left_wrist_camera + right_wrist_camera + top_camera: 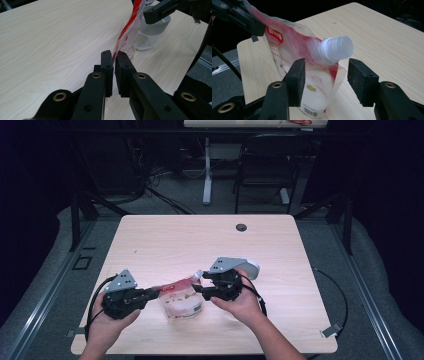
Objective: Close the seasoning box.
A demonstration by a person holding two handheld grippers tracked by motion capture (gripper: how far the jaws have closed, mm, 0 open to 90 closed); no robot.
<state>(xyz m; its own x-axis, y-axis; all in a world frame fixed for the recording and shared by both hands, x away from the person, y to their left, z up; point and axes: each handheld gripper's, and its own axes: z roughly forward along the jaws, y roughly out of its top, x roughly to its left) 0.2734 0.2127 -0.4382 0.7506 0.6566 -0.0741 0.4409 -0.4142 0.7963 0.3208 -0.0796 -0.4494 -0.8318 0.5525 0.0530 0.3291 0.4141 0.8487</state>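
A red and white spouted pouch [181,300] stands on the wooden table [200,235] near its front edge. My left gripper [156,292] is shut on the pouch's upper left corner; in the left gripper view the jaws [113,56] pinch the thin red-edged film [128,32]. My right gripper [196,290] is at the pouch's right side, open. In the right gripper view the white threaded spout [335,51] lies between the spread jaws [325,75] with a gap on each side. The left gripper [242,17] holds the far corner there.
A pale cup [156,26] stands on the table just beyond the pouch, seen as a white shape [252,267] beside my right hand. A cable hole [241,227] sits near the table's far edge. A chair [265,160] and a table leg stand behind.
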